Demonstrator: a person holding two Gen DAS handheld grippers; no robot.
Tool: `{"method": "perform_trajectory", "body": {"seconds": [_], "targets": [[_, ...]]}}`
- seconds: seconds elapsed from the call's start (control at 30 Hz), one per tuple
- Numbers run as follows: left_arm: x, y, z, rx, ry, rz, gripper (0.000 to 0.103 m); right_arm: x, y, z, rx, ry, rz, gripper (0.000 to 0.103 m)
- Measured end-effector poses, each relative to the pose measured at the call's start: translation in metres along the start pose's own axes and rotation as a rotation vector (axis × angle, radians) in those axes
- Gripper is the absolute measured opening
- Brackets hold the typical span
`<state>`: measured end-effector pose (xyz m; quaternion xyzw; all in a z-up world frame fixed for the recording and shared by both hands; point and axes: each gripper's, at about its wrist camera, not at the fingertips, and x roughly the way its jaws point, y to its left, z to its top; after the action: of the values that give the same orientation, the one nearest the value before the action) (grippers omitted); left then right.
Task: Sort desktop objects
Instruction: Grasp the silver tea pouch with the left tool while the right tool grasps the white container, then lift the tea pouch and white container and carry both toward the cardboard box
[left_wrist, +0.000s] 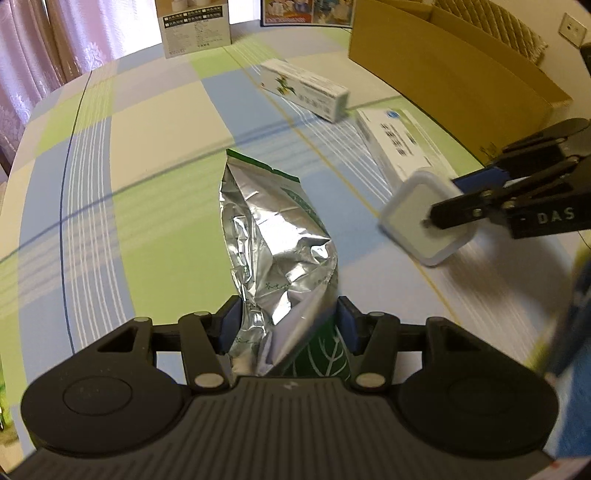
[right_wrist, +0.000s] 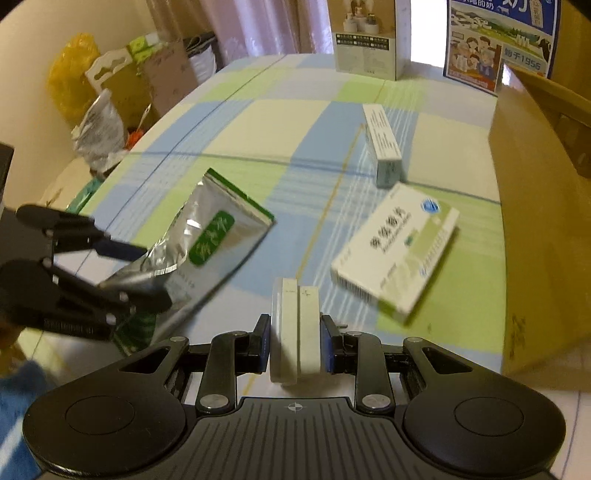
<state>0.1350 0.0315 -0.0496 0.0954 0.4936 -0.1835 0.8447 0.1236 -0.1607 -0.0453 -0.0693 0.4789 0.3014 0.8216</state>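
- Left gripper (left_wrist: 290, 325): jaws clamped on the lower part of a silver-and-green foil pouch (left_wrist: 275, 240) — pouch lifted clear of the bench, top seal pointing away from the camera.
- Right gripper (right_wrist: 295, 339): jaws closed on the flat faces of a small white square case (right_wrist: 294, 325), held on edge, likewise off the bench surface.
- Both pick-ups judged complete; neither item yet delivered anywhere.
- Open cardboard box (right_wrist: 546, 221) standing at the right edge of the bench (right_wrist: 258, 122) — presumed destination, though nothing in view confirms it. Interior not visible, so contents cannot be told.
- Left to sort, lying on the checked cloth: a flat white-and-green medicine carton (right_wrist: 397, 254) near the cardboard box, and a long narrow carton (right_wrist: 382, 142) just beyond it, the two close but apparently not touching.
- Two printed cartons upright at the far end of the bench: a white one (right_wrist: 367, 37) and a blue illustrated one (right_wrist: 498, 40). Whether part of the sort — cannot tell.
- Progress judged early to middle: two items in hand, at least two remaining on the bench.
- Risk noted: pouch crumpled and soft, grip near its base, liable to sag or slip during transfer.
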Motion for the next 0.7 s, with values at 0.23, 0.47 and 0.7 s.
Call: {"method": "perform_trajectory", "body": {"seconds": [0.23, 0.47, 0.7], "targets": [[-0.005, -0.002, -0.003, -0.056, -0.006, 0.012, 0.073, -0.003, 0.001, -0.002, -0.006, 0.006, 0.006, 0.039], [0.008, 0.006, 0.012, -0.12, 0.015, -0.008, 0.082, 0.006, -0.006, -0.004, 0.019, 0.035, 0.008, 0.069], [0.031, 0.004, 0.025, -0.086, 0.086, -0.013, 0.082, 0.011, -0.017, -0.005, 0.066, 0.046, 0.024, 0.069]]}}
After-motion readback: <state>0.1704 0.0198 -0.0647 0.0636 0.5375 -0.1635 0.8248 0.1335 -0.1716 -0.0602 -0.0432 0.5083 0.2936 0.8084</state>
